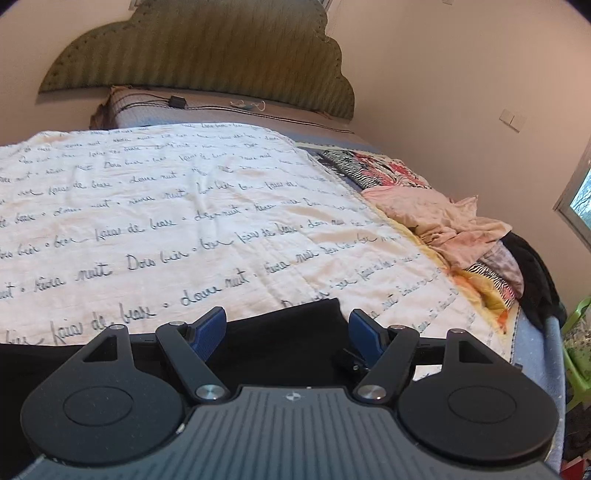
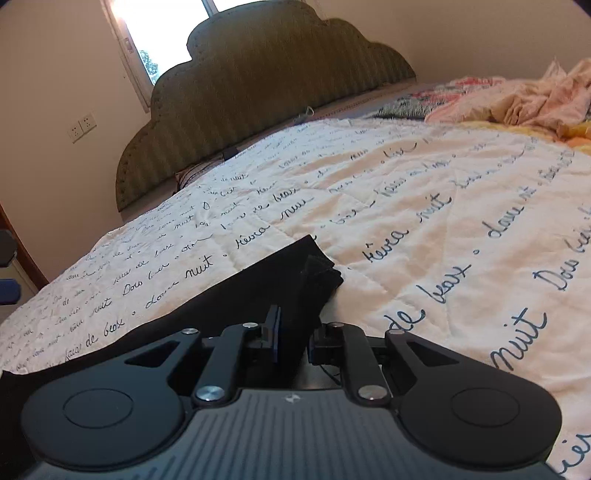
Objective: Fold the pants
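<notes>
The black pants (image 1: 280,350) lie on the white quilt with handwriting print (image 1: 184,221), near the bed's front edge. In the left wrist view my left gripper (image 1: 288,328) is open, its blue pads (image 1: 212,325) wide apart over the pants' edge, and neither pad presses on the cloth. In the right wrist view my right gripper (image 2: 295,334) is shut on a bunched corner of the pants (image 2: 236,291). A thick fold of black fabric sticks up between the narrow fingers (image 2: 274,332) and ends in a rumpled tip just ahead of them.
A green scalloped headboard (image 1: 207,55) stands at the far end of the bed. A pile of pink, floral and striped clothes (image 1: 443,221) and a dark garment (image 1: 535,280) lie along the right side. A window (image 2: 159,33) and wall sockets (image 2: 83,127) are on the left wall.
</notes>
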Motion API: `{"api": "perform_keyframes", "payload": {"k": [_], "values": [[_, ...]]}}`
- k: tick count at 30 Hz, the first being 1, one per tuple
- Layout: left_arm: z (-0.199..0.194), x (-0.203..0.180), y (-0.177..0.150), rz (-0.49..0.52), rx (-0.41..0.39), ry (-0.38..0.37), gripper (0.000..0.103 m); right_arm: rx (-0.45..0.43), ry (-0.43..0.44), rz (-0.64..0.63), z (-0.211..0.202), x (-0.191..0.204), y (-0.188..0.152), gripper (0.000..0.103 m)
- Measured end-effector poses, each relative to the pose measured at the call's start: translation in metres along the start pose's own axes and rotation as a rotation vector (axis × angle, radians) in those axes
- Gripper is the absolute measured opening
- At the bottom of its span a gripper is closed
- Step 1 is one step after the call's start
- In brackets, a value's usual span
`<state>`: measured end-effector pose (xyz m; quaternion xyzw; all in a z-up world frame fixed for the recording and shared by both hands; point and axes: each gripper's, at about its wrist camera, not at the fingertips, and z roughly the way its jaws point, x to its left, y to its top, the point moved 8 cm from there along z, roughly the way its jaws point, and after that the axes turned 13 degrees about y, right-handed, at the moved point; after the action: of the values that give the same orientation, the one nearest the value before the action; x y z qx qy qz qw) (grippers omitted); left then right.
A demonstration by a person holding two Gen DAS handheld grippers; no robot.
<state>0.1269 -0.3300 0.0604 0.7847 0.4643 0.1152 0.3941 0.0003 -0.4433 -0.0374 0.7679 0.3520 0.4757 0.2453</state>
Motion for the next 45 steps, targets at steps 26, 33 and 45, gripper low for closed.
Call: {"api": "perform_keyframes", "payload": {"k": [26, 33, 45], "values": [[0.130, -0.117, -0.020, 0.316, 0.346, 0.058, 0.079, -0.102, -0.010, -0.270, 0.002, 0.023, -0.004, 0.006], [0.148, -0.115, -0.019, 0.338, 0.339, 0.114, 0.079, -0.101, 0.011, -0.254, 0.003, 0.021, -0.004, 0.006], [0.164, -0.106, -0.029, 0.338, 0.369, 0.124, 0.043, -0.091, 0.009, -0.246, 0.005, 0.018, -0.002, 0.006]]}}
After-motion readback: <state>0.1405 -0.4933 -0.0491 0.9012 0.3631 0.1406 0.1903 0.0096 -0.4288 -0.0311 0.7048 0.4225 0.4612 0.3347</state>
